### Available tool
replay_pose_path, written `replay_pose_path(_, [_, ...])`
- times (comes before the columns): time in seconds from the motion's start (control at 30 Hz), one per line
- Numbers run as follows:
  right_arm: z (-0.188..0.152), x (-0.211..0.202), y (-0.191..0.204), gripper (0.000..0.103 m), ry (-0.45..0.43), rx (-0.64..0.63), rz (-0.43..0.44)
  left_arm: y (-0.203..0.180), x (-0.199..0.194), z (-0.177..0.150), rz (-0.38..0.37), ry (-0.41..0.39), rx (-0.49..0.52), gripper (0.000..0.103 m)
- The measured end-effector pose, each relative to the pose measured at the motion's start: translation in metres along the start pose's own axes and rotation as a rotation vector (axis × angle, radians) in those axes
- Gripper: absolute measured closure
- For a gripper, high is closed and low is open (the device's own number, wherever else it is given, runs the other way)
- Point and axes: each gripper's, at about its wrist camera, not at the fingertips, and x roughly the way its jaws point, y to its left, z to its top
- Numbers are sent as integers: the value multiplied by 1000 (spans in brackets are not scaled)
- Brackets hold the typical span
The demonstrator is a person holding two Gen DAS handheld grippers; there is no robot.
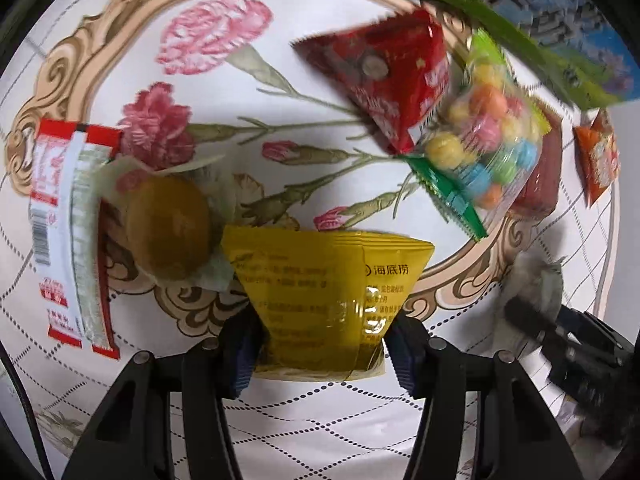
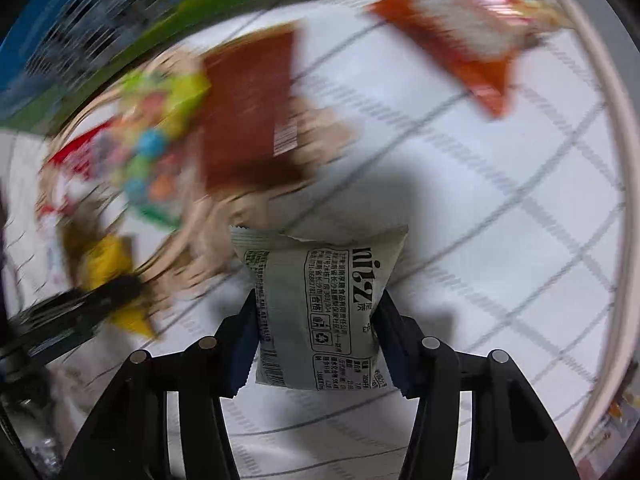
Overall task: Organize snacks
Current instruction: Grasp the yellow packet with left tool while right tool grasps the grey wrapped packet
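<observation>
Yellow foil fills the left tongs (image 1: 320, 344): we see the yellow packet (image 1: 326, 292) pinched between both pads, the jaws narrowed onto its lower half, over the flowered cloth of the bench (image 1: 320, 412). Just beside it to the left lies a round brown bun (image 1: 170, 226) in a clear wrapper, and beyond that a red-and-white sachet (image 1: 66, 232). Further up and right sit a red packet (image 1: 386, 76), a clear bag of coloured candy balls (image 1: 486, 140) overlapping it, and an orange packet (image 1: 598, 156) near the edge. Our right tongs (image 2: 318, 340) are likewise closed on a pale grey-green packet (image 2: 320, 304) printed with black text (held upright between the pads). Past it, blurred, we make out a brown packet (image 2: 250, 108) and an orange bag (image 2: 460, 28), well apart on the white gridded cloth.
</observation>
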Motion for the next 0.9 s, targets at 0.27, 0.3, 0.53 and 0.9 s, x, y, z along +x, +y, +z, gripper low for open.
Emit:
replay_pose_path(0.27, [-2,15,15,42,46,-22,1,-22,19,13,72,7,50,46])
replay_pose_path(0.3, [-1,15,16,41,47,-23,-2,-26,20,13,78,3,54,46])
replay_pose_path(0.53, [-10,21,37,41,43,-46,-52,-56,29,-10,120,-50,82,53])
replay_pose_path(0.9, [-24,30,67,50,-1,-99,-111,-70,5,-27,127,-72,95,59])
